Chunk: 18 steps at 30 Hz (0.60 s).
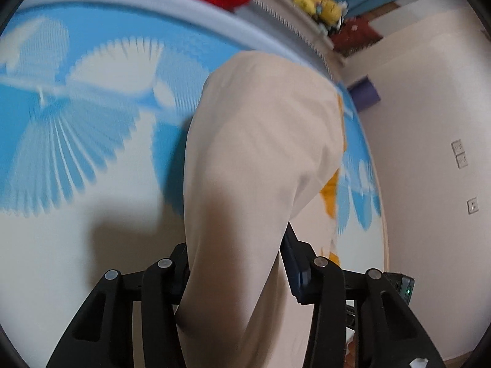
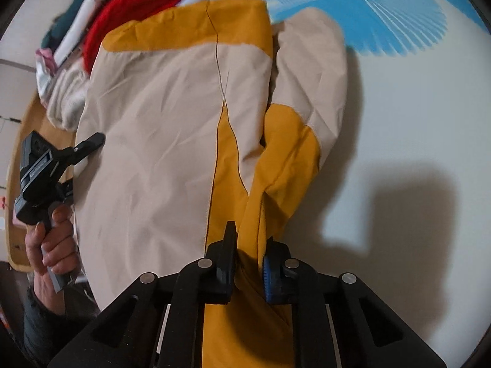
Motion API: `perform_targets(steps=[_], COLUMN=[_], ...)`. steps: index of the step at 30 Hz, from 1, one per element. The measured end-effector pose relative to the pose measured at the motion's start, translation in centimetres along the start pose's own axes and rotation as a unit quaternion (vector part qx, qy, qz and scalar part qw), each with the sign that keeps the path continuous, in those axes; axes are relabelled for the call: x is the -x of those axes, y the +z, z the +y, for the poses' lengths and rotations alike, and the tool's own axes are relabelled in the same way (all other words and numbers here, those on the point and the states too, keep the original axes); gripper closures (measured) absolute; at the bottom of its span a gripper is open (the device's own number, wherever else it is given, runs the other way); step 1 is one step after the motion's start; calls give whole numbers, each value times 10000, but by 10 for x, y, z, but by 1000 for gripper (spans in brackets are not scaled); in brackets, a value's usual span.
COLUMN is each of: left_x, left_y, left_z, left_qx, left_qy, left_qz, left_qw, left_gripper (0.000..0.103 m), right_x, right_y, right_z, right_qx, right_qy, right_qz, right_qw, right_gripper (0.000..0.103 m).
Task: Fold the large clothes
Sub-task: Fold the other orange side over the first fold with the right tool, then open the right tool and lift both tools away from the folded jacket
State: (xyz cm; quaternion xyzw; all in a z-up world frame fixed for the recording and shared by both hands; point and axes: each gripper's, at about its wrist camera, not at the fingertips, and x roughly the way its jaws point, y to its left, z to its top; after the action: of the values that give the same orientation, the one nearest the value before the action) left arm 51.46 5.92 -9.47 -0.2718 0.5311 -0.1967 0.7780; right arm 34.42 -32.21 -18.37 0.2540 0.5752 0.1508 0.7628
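My fingers (image 2: 227, 256): right gripper (image 2: 250, 263) pinched on the jacket's (image 2: 153, 141) yellow sleeve; left gripper (image 1: 236, 276) closed around a beige fold.

One jacket, beige and yellow, spread on one blue-and-white bedsheet (image 2: 414, 122). One clothes pile (image 2: 101, 30) touches its far edge. Bare sheet lies open right of the jacket; bed edge just left, by my left hand (image 2: 52, 242).

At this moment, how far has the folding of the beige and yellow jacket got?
Early stage. Done: the jacket lies spread on the blue and white bed sheet, one sleeve lying beside its body. In hand: the right tongs pinch yellow fabric, and the left tongs have beige cloth between them. Left: no finished fold shows, and a pile of other clothes waits behind.
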Motion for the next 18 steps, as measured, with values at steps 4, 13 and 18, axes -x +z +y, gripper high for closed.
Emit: perform_targets(steps=[4, 13, 18], left_x=[14, 37, 41], left_y=[33, 49, 20], left_z=[31, 93, 53], left_qx=[5, 470, -898], left_qy=[214, 656, 269], left_qz=[-280, -168, 678], left_qw=[9994, 9966, 9933], left_gripper=[60, 56, 56], right_x=[-7, -23, -13], right_y=[36, 69, 69], right_z=[32, 56, 57], right_qx=[263, 528, 638], right_qy=[-21, -702, -921], right_qz=[-286, -164, -207], right_qw=[9992, 9960, 9935], right_gripper=[90, 75, 63])
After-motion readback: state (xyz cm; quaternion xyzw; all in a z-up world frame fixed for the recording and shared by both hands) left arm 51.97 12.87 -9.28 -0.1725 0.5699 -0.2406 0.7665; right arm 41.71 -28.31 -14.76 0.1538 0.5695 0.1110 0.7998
